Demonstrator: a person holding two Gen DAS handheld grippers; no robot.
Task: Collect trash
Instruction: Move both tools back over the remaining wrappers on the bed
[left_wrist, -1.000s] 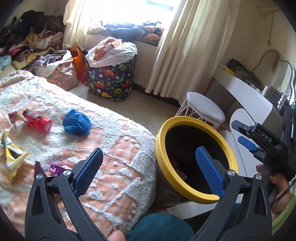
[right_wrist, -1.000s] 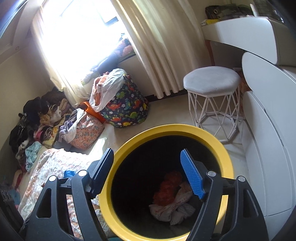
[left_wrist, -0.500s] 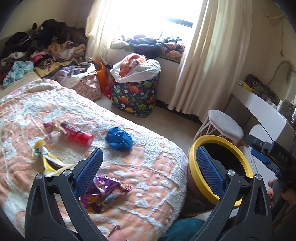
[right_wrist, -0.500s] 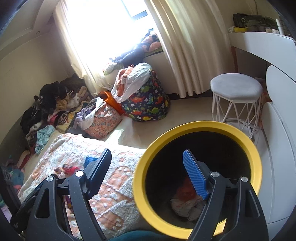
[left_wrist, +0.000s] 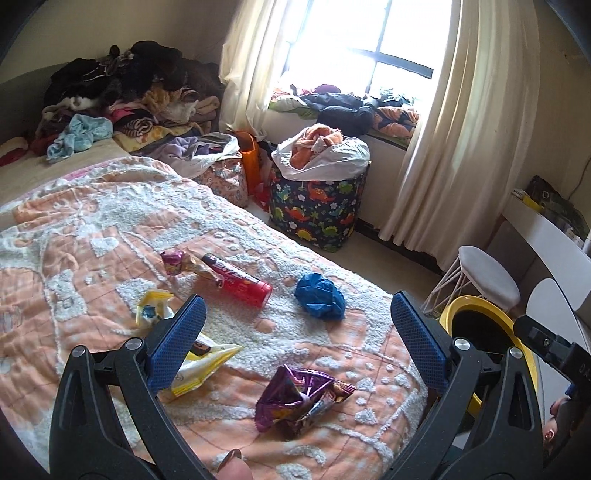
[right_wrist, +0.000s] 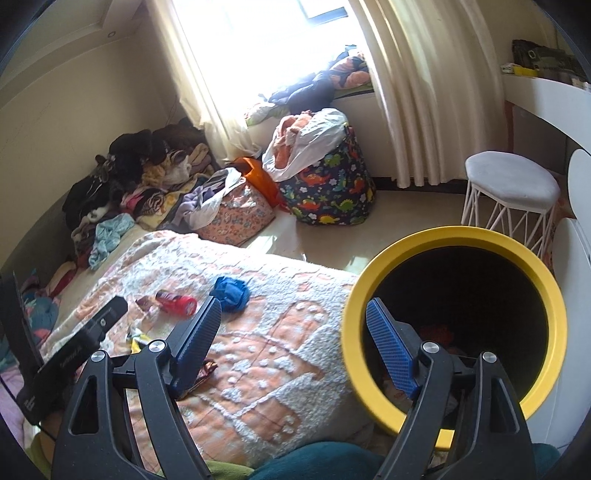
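Observation:
Trash lies on the orange-and-white bedspread (left_wrist: 92, 236): a purple wrapper (left_wrist: 299, 395), a yellow wrapper (left_wrist: 199, 360), a red can (left_wrist: 240, 282), a crumpled blue ball (left_wrist: 319, 297) and a small purple-and-gold wrapper (left_wrist: 184, 262). My left gripper (left_wrist: 295, 343) is open and empty above the purple wrapper. My right gripper (right_wrist: 293, 332) is open and empty beside the yellow-rimmed black bin (right_wrist: 458, 240), which holds red and white trash (right_wrist: 439, 332). The bin also shows in the left wrist view (left_wrist: 452, 314). The blue ball (right_wrist: 229, 291) and red can (right_wrist: 177, 301) show in the right wrist view.
A dinosaur-print laundry bag (left_wrist: 317, 206) and a floral bag (left_wrist: 221, 177) stand on the floor past the bed. A white stool (left_wrist: 487, 277) and a white desk (left_wrist: 546, 236) are at the right. Clothes are piled (left_wrist: 122, 96) at the bed's far end.
Both grippers have swung left, away from the bin and over the bed. The bin has slid to the right in both views. Both stay open and empty.

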